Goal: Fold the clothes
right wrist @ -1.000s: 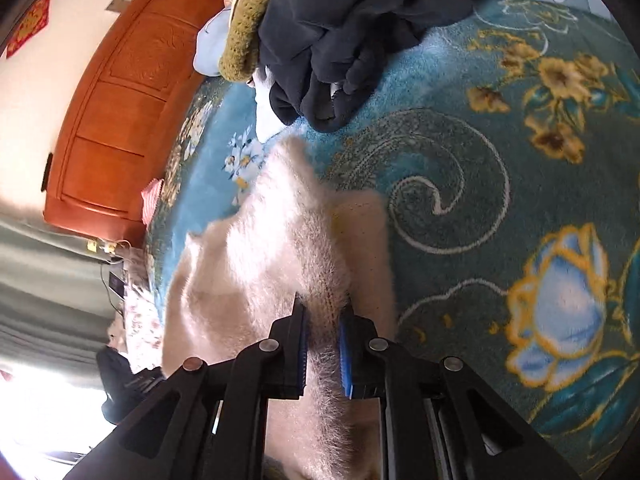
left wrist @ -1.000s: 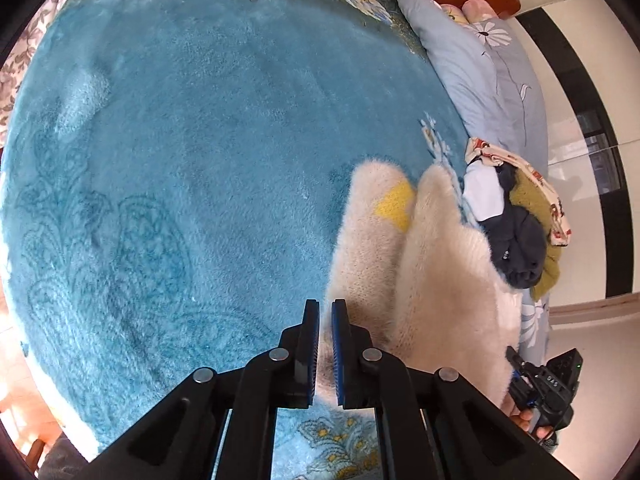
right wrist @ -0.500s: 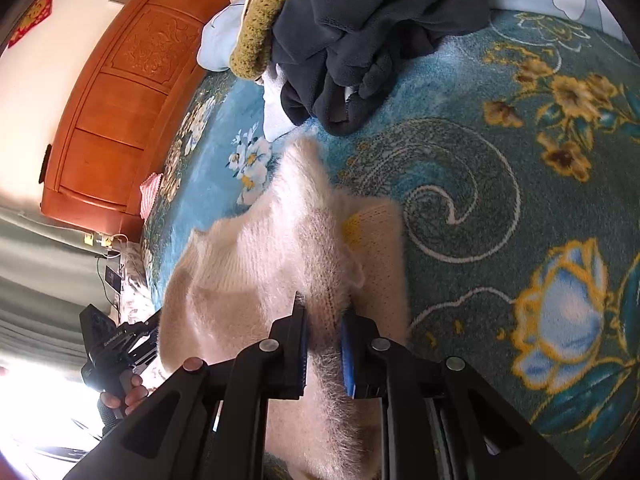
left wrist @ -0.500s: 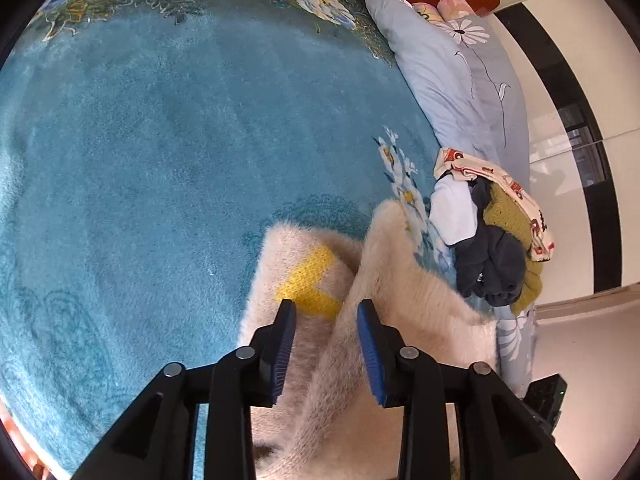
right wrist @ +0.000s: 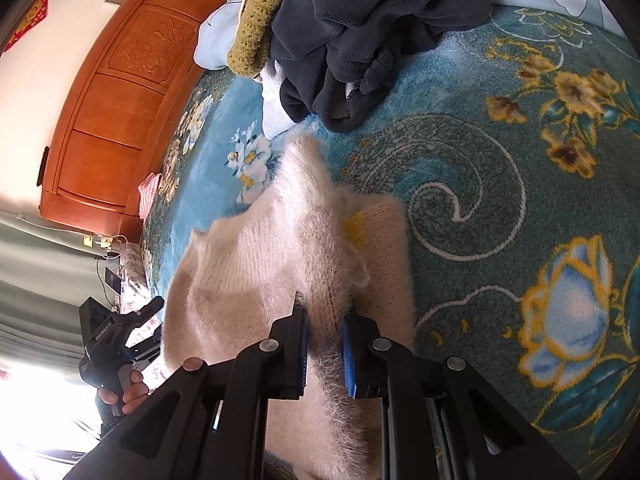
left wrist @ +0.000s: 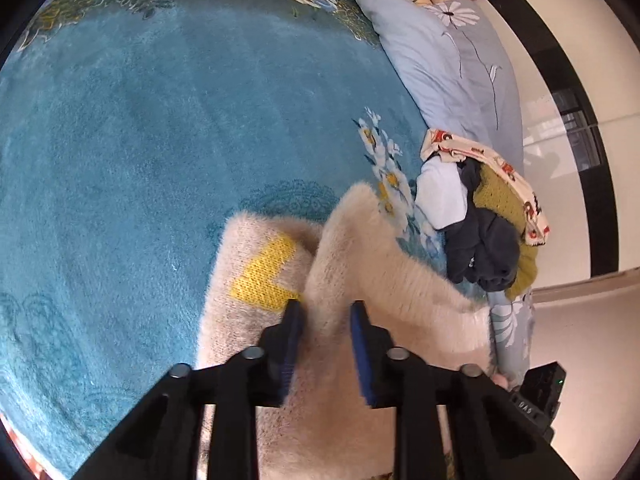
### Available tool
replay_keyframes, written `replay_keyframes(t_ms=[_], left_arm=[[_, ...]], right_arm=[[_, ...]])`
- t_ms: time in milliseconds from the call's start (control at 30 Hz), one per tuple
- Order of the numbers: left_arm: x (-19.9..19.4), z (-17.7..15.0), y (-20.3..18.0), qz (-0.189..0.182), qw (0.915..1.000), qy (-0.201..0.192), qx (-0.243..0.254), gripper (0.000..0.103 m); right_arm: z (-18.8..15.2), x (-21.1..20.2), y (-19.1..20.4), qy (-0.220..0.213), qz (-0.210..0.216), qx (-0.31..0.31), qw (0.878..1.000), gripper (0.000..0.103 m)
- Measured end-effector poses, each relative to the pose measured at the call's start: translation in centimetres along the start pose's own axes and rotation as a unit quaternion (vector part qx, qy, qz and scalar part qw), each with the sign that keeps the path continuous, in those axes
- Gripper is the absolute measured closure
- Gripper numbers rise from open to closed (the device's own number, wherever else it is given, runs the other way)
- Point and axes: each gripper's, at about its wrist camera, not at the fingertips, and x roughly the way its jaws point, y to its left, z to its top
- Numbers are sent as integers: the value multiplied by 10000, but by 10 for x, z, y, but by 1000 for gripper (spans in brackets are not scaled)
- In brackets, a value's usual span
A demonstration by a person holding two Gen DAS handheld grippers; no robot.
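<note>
A fluffy cream sweater with a yellow knit patch lies partly folded on the teal floral blanket. My left gripper is open, its fingers straddling a raised ridge of the sweater without pinching it. In the right wrist view the same sweater stretches away from me, and my right gripper is shut on a thick fuzzy fold of it at its near edge. The yellow patch peeks out just past the right fingers.
A pile of clothes, dark grey, olive knit and printed, lies beyond the sweater; it fills the top of the right view. A pale blue floral pillow lies behind. A wooden headboard stands left. A hand holds the other gripper.
My left gripper went from shut to open and moved forward over the sweater's ridge. The right gripper stayed shut on the sweater, which spread out a little.
</note>
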Motion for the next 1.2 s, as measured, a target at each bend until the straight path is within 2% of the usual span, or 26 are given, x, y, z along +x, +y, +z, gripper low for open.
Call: replay_keyframes(t_ms=[100,233,367,600,700,767,833,867,900,933,967,1000,1067,1100,1200], left_arm=[[-12,-7,-2,-16,9997,-150,191,90],[-39,-16,12,-350,9988,-333,92,91],[-45,-25,33,65,9996,-273,-13,91],[-30,-30,46,167,9995,-146,-206,90],[-24,-32,51,206,9993,-92,-288,88],[-28,-32,49,103,9997,-107,-209,86],[-32,-31,47,31,9998,-123,-133,80],[-33,-30,47,19,9999,-130,-102,66],[-33,-29,47,31,9999,-142,-83,57],[-33,-29,48,8,9999,-148,-87,41],[-32,-28,49,-20,9998,-154,-92,35],[-29,-27,50,-42,9999,-98,-110,35],[-21,-26,53,-86,9999,29,-147,30],[-16,-25,54,-70,9998,105,-136,28],[2,-20,56,-94,9995,283,-117,27]], right_arm=[[0,-4,7,-63,31,-101,9999,87],[-3,-15,26,-190,220,-593,9978,89],[-6,-21,33,-324,457,-912,9943,89],[-13,9,1,-28,-20,-377,9993,89],[-16,6,-6,-67,114,-287,9995,89],[-15,1,-7,-88,170,-287,9994,89],[-15,-4,-4,-144,140,-396,9990,87],[-15,-7,-2,-173,124,-450,9988,87],[-15,-10,-3,-221,102,-459,9987,78],[-15,-14,-5,-290,72,-424,9987,62],[-16,-16,-8,-341,89,-364,9987,53],[-16,-19,-13,-378,148,-278,9988,43],[-18,-20,-26,-321,318,-70,9990,39],[-20,-18,-33,-268,391,28,9989,33],[-26,-10,-45,-100,494,201,9985,31]])
